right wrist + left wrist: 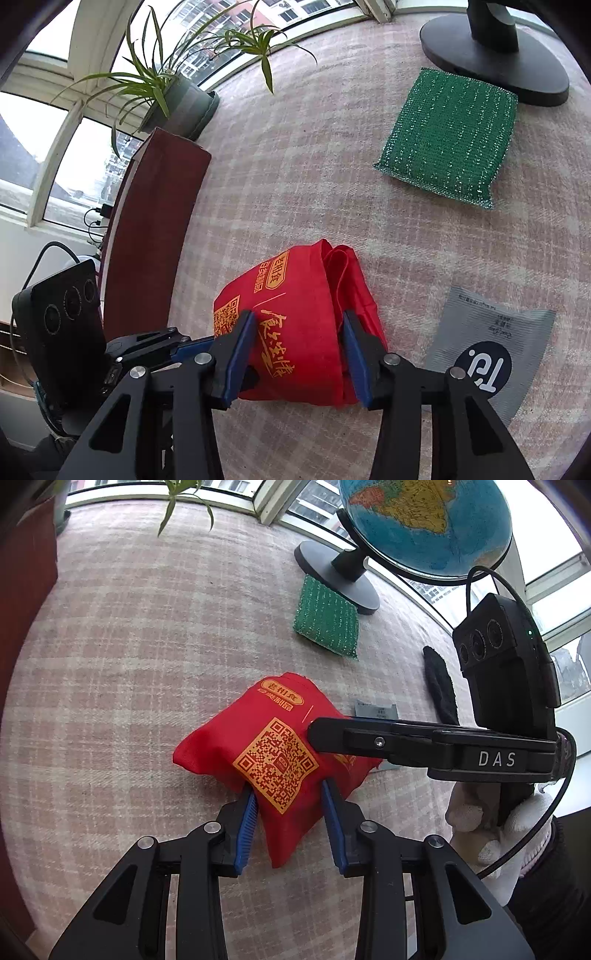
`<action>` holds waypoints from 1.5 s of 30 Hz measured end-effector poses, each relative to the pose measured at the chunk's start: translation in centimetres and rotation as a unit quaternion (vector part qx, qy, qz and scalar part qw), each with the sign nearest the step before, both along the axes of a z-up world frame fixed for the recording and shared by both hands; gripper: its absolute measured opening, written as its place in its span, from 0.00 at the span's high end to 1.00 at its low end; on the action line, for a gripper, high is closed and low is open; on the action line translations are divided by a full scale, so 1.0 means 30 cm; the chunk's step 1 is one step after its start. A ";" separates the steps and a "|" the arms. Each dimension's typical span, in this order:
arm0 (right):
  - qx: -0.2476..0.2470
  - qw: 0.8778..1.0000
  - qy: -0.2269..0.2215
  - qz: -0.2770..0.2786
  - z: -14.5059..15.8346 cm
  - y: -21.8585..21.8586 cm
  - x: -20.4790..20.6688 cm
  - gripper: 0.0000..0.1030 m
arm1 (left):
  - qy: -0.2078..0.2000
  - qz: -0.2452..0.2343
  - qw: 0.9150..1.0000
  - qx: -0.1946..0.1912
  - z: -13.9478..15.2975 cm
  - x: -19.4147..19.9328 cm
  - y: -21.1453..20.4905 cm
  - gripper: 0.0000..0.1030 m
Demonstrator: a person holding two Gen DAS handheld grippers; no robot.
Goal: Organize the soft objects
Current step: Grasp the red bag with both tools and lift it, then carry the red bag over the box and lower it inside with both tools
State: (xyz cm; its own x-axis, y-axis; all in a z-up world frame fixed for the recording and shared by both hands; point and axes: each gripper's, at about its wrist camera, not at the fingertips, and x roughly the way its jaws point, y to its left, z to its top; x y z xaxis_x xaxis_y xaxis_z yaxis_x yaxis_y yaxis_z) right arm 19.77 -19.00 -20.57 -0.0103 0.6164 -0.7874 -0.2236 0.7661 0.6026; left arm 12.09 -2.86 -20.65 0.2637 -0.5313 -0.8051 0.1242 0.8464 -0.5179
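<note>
Red cloth bag [280, 760], folded, long axis diagonal, open end toward globe [424, 520].

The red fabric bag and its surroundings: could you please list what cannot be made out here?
- Red fabric bag: contents hidden by its cloth, both views.
- Grey packet: small print too tiny, right wrist view; mostly behind the right gripper in the left view.
- Globe: top cut off by the frame.

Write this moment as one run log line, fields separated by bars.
step: grasp red bag | left gripper: shut on bag | right gripper: shut on bag | green pad: untouched on cloth
</note>
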 end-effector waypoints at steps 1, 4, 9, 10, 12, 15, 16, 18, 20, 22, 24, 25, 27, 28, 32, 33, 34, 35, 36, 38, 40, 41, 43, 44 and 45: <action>0.000 1.000 -0.002 0.001 0.005 0.001 -0.004 0.58 | -0.002 0.000 1.000 -0.001 0.007 -0.002 0.003 0.68; 0.002 1.000 -0.009 0.001 0.031 0.002 -0.016 0.58 | -0.011 -0.002 1.000 0.000 0.033 -0.016 0.001 0.68; 0.011 1.000 -0.021 -0.005 0.086 -0.002 -0.030 0.58 | -0.027 0.001 1.000 -0.006 0.081 -0.048 0.015 0.68; 0.011 1.000 -0.025 -0.005 0.098 0.000 -0.035 0.58 | -0.031 0.002 1.000 -0.006 0.092 -0.052 0.017 0.68; 0.010 0.999 -0.036 -0.004 0.128 0.008 -0.043 0.58 | -0.039 0.003 0.999 -0.005 0.117 -0.062 0.025 0.68; 0.010 0.999 -0.052 -0.006 0.180 0.024 -0.054 0.58 | -0.055 0.005 0.998 -0.001 0.162 -0.077 0.037 0.68; 0.010 0.998 -0.058 -0.006 0.198 0.031 -0.057 0.58 | -0.063 0.005 0.998 0.001 0.179 -0.087 0.048 0.68; 0.010 0.997 -0.071 -0.003 0.233 0.051 -0.064 0.58 | -0.076 0.005 0.997 0.007 0.211 -0.100 0.065 0.68; 0.011 0.997 -0.083 0.003 0.265 0.072 -0.072 0.58 | -0.084 0.008 0.996 0.012 0.237 -0.112 0.083 0.68; 0.011 0.996 -0.093 0.011 0.292 0.099 -0.079 0.58 | -0.091 0.009 0.996 0.017 0.265 -0.125 0.104 0.68; 0.013 0.995 -0.099 0.018 0.315 0.120 -0.087 0.58 | -0.098 0.010 0.995 0.021 0.287 -0.140 0.126 0.68; 0.014 0.994 -0.102 0.021 0.325 0.131 -0.090 0.58 | -0.101 0.010 0.995 0.024 0.295 -0.143 0.134 0.68; 0.014 0.994 -0.107 0.026 0.338 0.153 -0.100 0.58 | -0.106 0.013 0.994 0.028 0.308 -0.148 0.144 0.68; 0.014 0.993 -0.109 0.028 0.345 0.163 -0.103 0.58 | -0.107 0.014 0.994 0.029 0.315 -0.152 0.150 0.68; 0.012 0.993 -0.115 0.036 0.365 0.198 -0.112 0.58 | -0.115 0.021 0.993 0.031 0.334 -0.166 0.174 0.68; 0.013 0.992 -0.117 0.037 0.373 0.203 -0.116 0.58 | -0.117 0.023 0.992 0.031 0.339 -0.169 0.181 0.68; 0.013 0.992 -0.118 0.038 0.380 0.210 -0.117 0.58 | -0.119 0.025 0.992 0.031 0.344 -0.169 0.184 0.68; 0.014 0.992 -0.120 0.039 0.386 0.216 -0.118 0.58 | -0.122 0.026 0.992 0.032 0.351 -0.173 0.192 0.68; 0.014 0.992 -0.122 0.041 0.395 0.223 -0.118 0.58 | -0.125 0.028 0.991 0.032 0.360 -0.176 0.201 0.68; 0.016 0.991 -0.126 0.046 0.412 0.243 -0.116 0.58 | -0.130 0.033 0.990 0.032 0.375 -0.179 0.218 0.68; 0.016 0.990 -0.133 0.052 0.432 0.267 -0.116 0.58 | -0.135 0.039 0.990 0.032 0.391 -0.183 0.241 0.68; 0.017 0.989 -0.136 0.055 0.442 0.280 -0.117 0.58 | -0.138 0.043 0.989 0.032 0.400 -0.184 0.254 0.68; 0.018 0.988 -0.141 0.061 0.462 0.310 -0.117 0.58 | -0.144 0.050 0.988 0.033 0.416 -0.186 0.285 0.68; 0.020 0.987 -0.144 0.065 0.471 0.326 -0.116 0.58 | -0.146 0.054 0.987 0.033 0.424 -0.189 0.300 0.68; 0.020 0.987 -0.147 0.068 0.480 0.345 -0.116 0.58 | -0.148 0.058 0.987 0.033 0.432 -0.191 0.318 0.68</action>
